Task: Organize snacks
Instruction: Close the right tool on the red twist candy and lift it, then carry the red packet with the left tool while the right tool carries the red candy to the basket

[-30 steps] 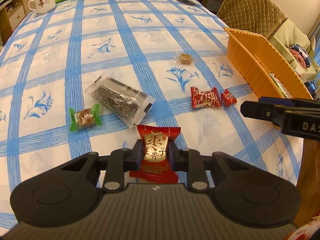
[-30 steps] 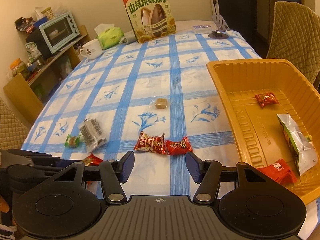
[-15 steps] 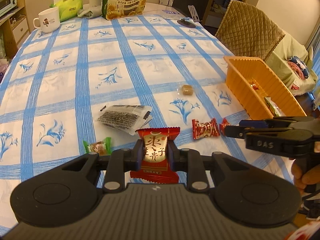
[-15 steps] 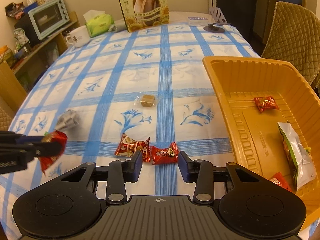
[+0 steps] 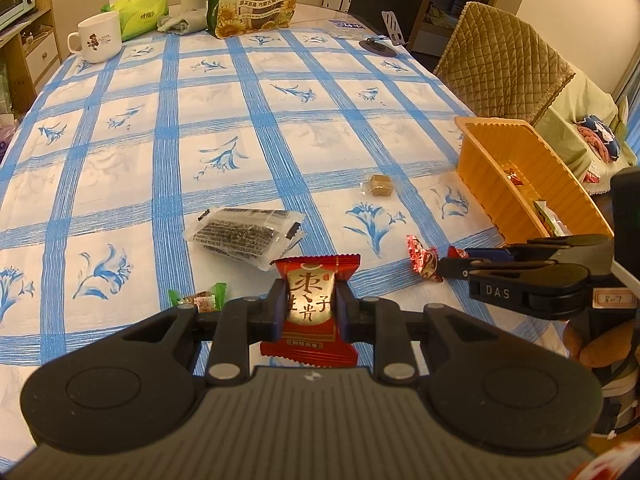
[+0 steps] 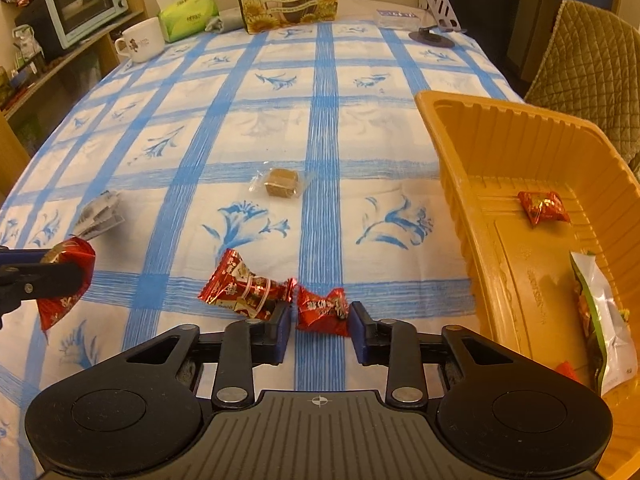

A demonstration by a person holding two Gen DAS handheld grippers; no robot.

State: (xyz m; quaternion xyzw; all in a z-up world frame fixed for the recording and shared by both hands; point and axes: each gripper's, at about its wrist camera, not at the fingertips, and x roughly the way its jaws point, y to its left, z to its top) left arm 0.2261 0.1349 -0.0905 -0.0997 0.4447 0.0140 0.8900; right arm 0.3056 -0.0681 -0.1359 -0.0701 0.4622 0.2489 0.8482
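Your left gripper (image 5: 311,312) is pinching a red date-candy packet (image 5: 309,308) across its middle, held above the table. Your right gripper (image 6: 319,320) has jaws spread either side of the small red candy (image 6: 323,311) lying on the tablecloth (image 6: 240,128), not yet pinching. These wrappers look light, crinkly and slippery, so grab the padded body, not the twisted ends. The cloth is soft and may bunch. The orange tray (image 6: 452,168) sits just to the right, partly filled.

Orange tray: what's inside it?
Inside the tray: a red candy, a green-white packet, and a red wrapper partly hidden by the right gripper.
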